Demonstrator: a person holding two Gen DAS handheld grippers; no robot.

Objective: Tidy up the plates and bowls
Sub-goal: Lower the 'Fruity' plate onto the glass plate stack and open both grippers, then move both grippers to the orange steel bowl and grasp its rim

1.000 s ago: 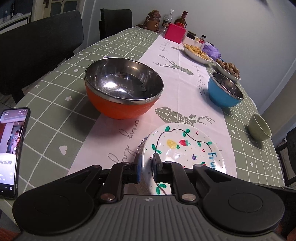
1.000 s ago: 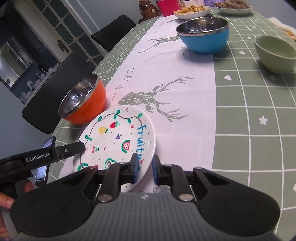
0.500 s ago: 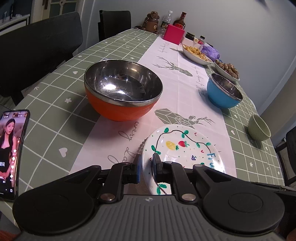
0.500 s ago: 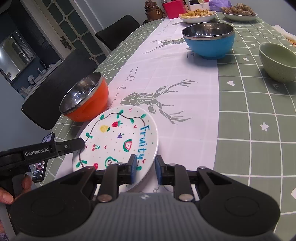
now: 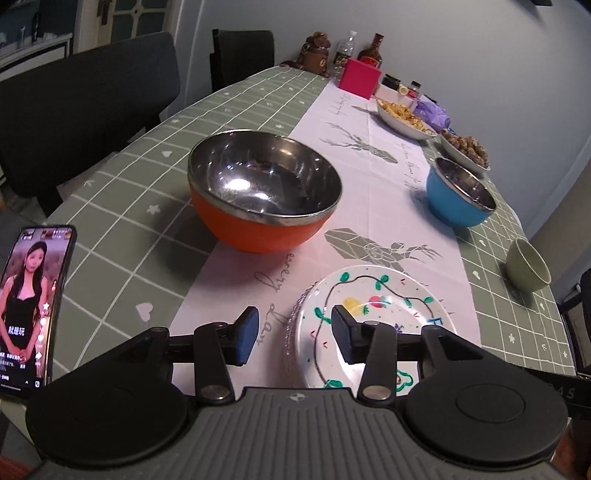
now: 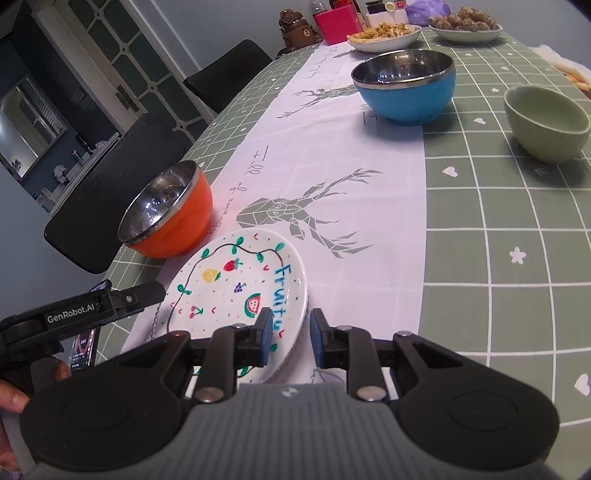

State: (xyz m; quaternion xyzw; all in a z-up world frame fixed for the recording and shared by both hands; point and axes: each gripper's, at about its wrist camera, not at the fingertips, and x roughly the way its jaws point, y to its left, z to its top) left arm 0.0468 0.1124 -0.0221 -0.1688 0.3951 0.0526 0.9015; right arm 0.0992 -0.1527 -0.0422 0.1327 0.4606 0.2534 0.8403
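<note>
A white plate painted with fruit (image 5: 373,314) (image 6: 236,284) lies on a clear ridged glass plate (image 5: 295,321) on the white runner. My left gripper (image 5: 294,334) straddles the plate's left rim. Its jaws are opening and the pads stand clear of the rim. One of its fingers (image 6: 140,297) shows at the plate's left in the right wrist view. My right gripper (image 6: 291,339) is open around the plate's near right rim without pressing it. An orange steel-lined bowl (image 5: 258,229) (image 6: 177,225) stands just beyond the plate. Farther off are a blue bowl (image 5: 454,210) (image 6: 406,99) and a small green bowl (image 5: 524,266) (image 6: 546,129).
A phone (image 5: 33,302) with its screen lit lies at the table's near left edge. Two dishes of food (image 5: 402,118) (image 6: 465,31), a pink box (image 5: 360,77) and bottles crowd the far end. Dark chairs (image 5: 92,103) stand along the left side.
My left gripper's jaws have spread apart and let go of the plate's rim. The right gripper's jaws parted a little earlier. The plate has settled lower.
</note>
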